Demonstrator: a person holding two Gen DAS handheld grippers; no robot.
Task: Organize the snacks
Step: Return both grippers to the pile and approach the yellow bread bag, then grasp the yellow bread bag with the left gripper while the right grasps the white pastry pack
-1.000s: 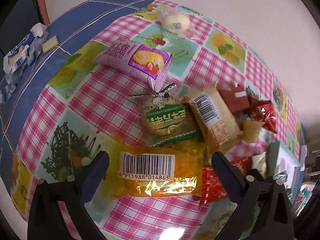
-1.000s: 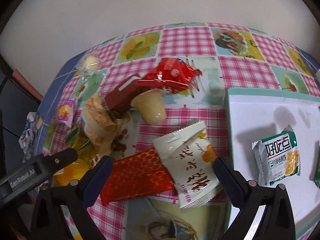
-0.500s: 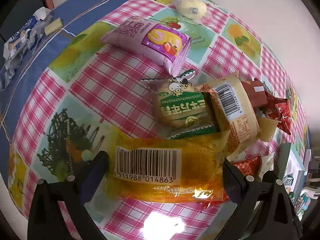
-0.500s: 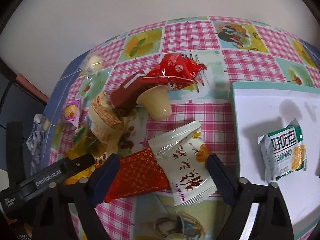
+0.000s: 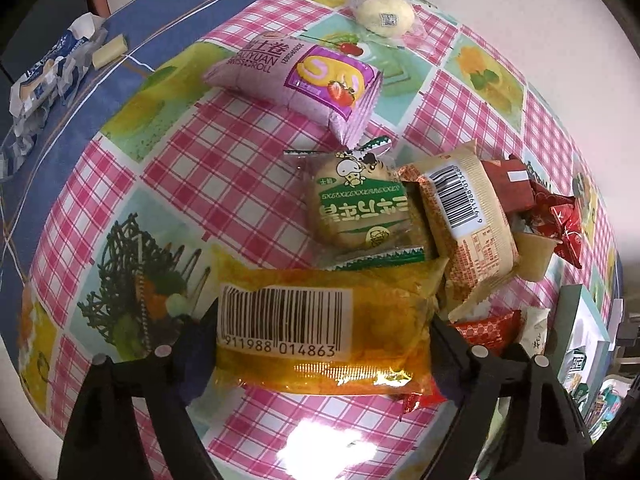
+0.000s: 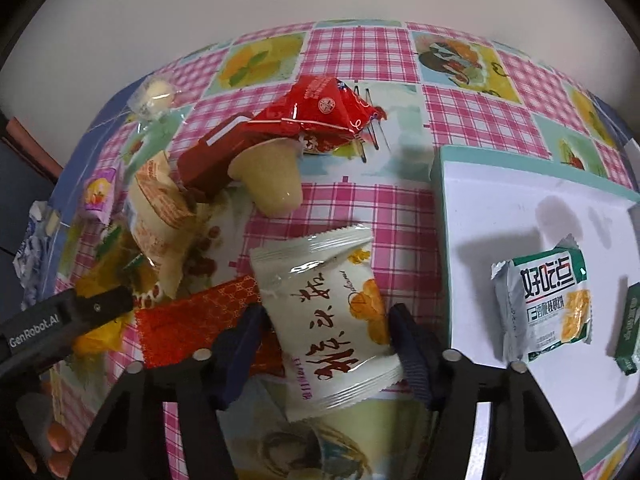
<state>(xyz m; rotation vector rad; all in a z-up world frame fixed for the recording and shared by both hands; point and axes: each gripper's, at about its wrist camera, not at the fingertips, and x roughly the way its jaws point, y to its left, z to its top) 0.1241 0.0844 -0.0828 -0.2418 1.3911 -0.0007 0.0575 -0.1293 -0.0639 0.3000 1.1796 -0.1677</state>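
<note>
While our two grippers work the snack pile at once, the notes run as follows.

Left gripper change: since a second ago we have brought the left gripper (image 5: 324,336) down and forward, and its fingers have narrowed from a wide spread onto the yellow barcode packet (image 5: 320,328).
Left gripper state: both fingers touch the ends of that packet, so we read it as gripped.
Yellow packet place: between our left fingers, barcode up, on the checked tablecloth (image 5: 224,168).
Ahead of the left fingers: a green-labelled round cake packet (image 5: 360,208), and beside it a beige barcode packet (image 5: 468,216); further ahead lies the purple Swiss roll packet (image 5: 296,76).
Right gripper change: half a second ago its fingers stood wide of the packet; now we have drawn them in against the white packet with brown script (image 6: 324,320).
Right gripper state: the right gripper (image 6: 326,344) holds that white packet by both long edges.
White packet place: between our right fingers, overlapping the red patterned packet (image 6: 192,324) beside the left-hand finger.
Ahead of the right fingers: a jelly cup (image 6: 268,176) tipped on its side, touching a red foil packet (image 6: 316,112).
Beside the right-hand finger: a white tray (image 6: 520,208) holding a green-and-white biscuit packet (image 6: 548,304).
</note>
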